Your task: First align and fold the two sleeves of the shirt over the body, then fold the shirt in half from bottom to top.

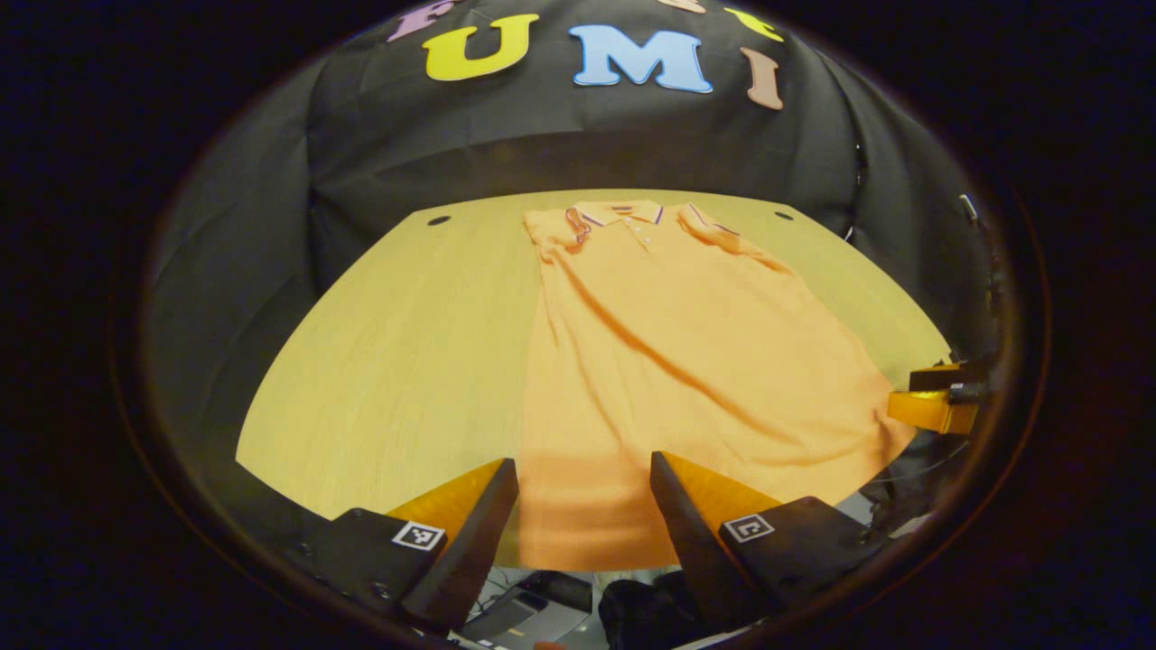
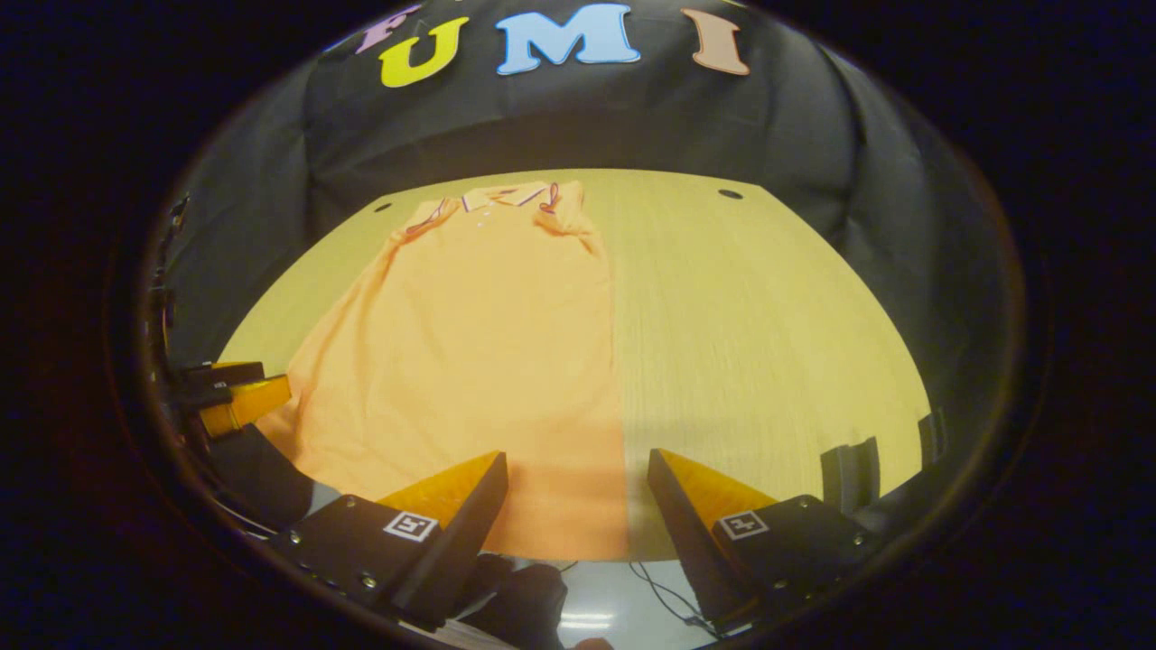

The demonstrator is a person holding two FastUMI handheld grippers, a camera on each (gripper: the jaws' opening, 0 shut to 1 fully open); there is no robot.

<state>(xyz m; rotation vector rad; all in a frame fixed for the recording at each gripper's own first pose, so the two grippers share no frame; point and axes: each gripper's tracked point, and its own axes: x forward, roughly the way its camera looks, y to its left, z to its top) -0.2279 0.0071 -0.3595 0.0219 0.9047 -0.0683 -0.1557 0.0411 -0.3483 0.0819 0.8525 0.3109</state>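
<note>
Lying flat on the wooden surface (image 1: 406, 343), the orange shirt (image 1: 668, 361) is reaching from far edge to near edge, sleeves folded in. Left claw (image 1: 584, 492) and right claw (image 2: 578, 483) are hovering wide over its hem, gripping nothing.
</note>
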